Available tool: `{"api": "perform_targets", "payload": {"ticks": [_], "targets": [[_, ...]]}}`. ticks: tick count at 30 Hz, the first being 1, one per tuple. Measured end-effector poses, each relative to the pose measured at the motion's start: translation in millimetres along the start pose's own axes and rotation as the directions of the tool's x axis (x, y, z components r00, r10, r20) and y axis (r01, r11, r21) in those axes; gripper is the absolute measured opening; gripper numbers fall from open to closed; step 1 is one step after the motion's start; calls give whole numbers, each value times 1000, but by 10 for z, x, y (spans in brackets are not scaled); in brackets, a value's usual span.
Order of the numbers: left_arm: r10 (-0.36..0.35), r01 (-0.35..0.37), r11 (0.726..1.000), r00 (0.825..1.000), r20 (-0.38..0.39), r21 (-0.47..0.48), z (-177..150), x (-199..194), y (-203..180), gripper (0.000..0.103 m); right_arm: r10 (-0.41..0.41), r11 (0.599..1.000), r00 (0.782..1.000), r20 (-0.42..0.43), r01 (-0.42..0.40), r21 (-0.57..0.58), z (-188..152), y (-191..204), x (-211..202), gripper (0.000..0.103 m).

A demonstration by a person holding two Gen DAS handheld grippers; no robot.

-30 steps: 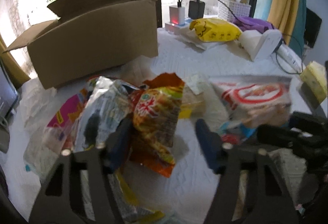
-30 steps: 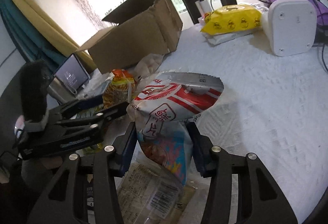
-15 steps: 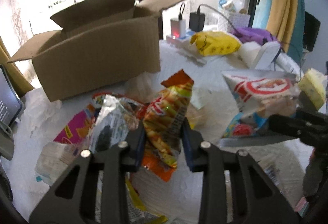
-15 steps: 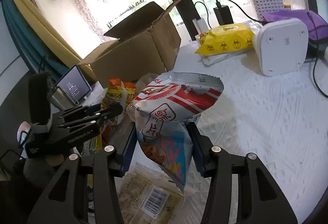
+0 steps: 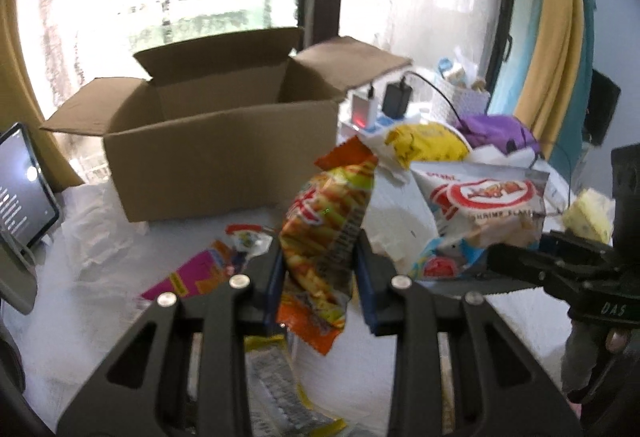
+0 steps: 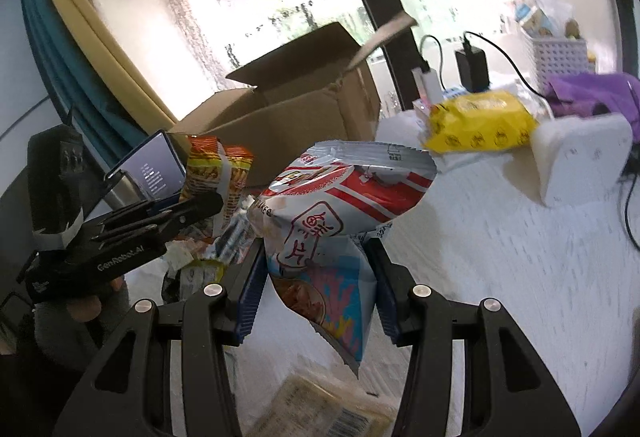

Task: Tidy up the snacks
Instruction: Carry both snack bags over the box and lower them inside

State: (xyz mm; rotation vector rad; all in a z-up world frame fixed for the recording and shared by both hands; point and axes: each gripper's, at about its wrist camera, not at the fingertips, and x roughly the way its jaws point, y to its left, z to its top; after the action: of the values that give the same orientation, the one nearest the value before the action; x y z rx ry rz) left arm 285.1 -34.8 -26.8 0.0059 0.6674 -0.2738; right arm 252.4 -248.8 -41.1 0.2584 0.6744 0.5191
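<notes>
**Both bags held; open box lies ahead in the upper frame**

With each gripper already clamped on a snack bag, the relation that governs the coming move is the direction from bag to box. In the left wrist view the left gripper (image 5: 320,277) is closed on an orange chip bag (image 5: 326,233), long axis roughly upright, clear of the table. The cardboard box (image 5: 224,157) stands up and left of it, flaps open, mouth facing upward. In the right wrist view the right gripper (image 6: 316,277) grips a red-and-white shrimp snack bag (image 6: 344,205), also upright; the box (image 6: 296,117) lies directly above it in frame, further off. The left hand appears nearer (judged from apparent size only).

Loose packets (image 5: 200,273) remain on the white table (image 5: 460,349) between grippers and box. A tablet (image 5: 22,189) stands at left, clear of the path. The near box wall and raised flaps must be cleared on entry.
</notes>
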Motion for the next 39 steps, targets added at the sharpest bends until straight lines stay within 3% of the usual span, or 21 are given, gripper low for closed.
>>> {"api": "perform_targets", "payload": {"ticks": [22,39], "targets": [[73,-54,991,985,157,-123,477,-218,1205,33,10,993,1000,7,-9,-117,595,568,525,52],[90,-55,984,974,207,-170,961,178,1721,33,-14,989,998,54,22,-145,1244,573,890,52]]}}
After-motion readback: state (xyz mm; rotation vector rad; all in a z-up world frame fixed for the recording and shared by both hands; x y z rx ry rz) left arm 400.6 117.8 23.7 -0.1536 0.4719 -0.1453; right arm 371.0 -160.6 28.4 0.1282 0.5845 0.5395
